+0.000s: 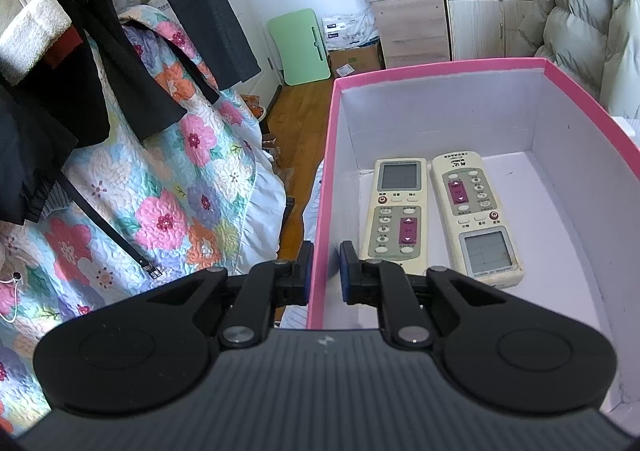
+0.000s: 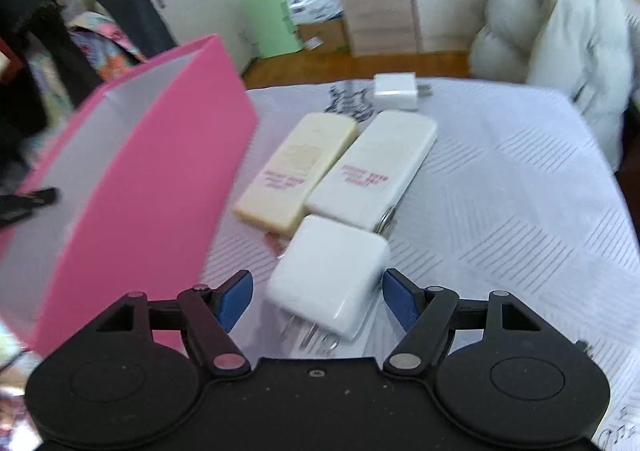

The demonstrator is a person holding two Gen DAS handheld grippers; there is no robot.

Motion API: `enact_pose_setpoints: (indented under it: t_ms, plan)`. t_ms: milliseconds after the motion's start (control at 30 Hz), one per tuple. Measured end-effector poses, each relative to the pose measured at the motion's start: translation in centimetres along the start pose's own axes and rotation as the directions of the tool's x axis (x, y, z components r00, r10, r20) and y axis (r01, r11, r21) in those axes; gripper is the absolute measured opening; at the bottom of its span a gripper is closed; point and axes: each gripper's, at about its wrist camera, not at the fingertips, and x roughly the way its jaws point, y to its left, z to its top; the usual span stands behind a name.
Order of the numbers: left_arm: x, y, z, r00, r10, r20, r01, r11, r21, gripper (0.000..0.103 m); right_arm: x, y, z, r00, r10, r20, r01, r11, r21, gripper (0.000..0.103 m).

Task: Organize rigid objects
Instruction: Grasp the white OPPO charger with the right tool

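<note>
**Picking the near charger while steadying the box**

Left gripper [image 1: 325, 271]: jaws closed astride the left wall of the pink box [image 1: 440, 65], one pad outside, one inside; contact with the cardboard looks likely but cannot be confirmed. Inside the box, on its floor: two remote controls, the left remote [image 1: 396, 211] and the right remote [image 1: 478, 215], side by side, face up, touching or nearly so.

Right gripper [image 2: 316, 299]: jaws spread wide, one on each side of the large white charger [image 2: 330, 275], touching neither face. Charger flat on the white patterned cloth [image 2: 520, 191], prongs toward the camera. Behind it, two more remotes face down, the cream remote [image 2: 296, 175] and the white remote [image 2: 374, 167], then a small white adapter [image 2: 396, 91] further back.

Recommended procedure:
- Centre on the charger body, not the prongs.
- Lower until both pads bracket the flat sides, then close squarely.
- Lift clear of the white remote, which lies just beside the charger's far edge.
- Hold the box wall steady during transfer.

Limits of visibility: right view motion-blurred, remote lettering unreadable; near end of the box floor hidden behind the left gripper body.
</note>
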Motion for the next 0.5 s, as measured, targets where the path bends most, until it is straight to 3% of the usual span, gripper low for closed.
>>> enact_pose_setpoints:
  t_ms: [100, 233, 333, 500]
  plan:
    - [0.0, 0.0, 0.0, 1.000, 0.001, 0.000, -0.001, 1.000, 0.002, 0.012, 0.4, 0.3, -0.3, 0.999, -0.039, 0.028, 0.040, 0.999, -0.018, 0.076]
    - [0.0, 0.3, 0.0, 1.000, -0.002, 0.002, 0.002, 1.000, -0.025, 0.013, 0.2, -0.5, -0.3, 0.999, -0.028, 0.035, 0.028, 1.000, 0.014, 0.072]
    - [-0.2, 0.6, -0.1, 1.000, -0.002, 0.015, 0.003, 1.000, -0.028, 0.012, 0.2, -0.3, -0.5, 0.999, -0.038, 0.032, 0.039, 0.998, -0.047, 0.072]
    - [-0.1, 0.6, 0.0, 1.000, 0.006, 0.008, -0.005, 1.000, -0.019, 0.013, 0.4, -1.1, -0.5, 1.000, -0.024, 0.004, 0.024, 1.000, 0.011, 0.072]
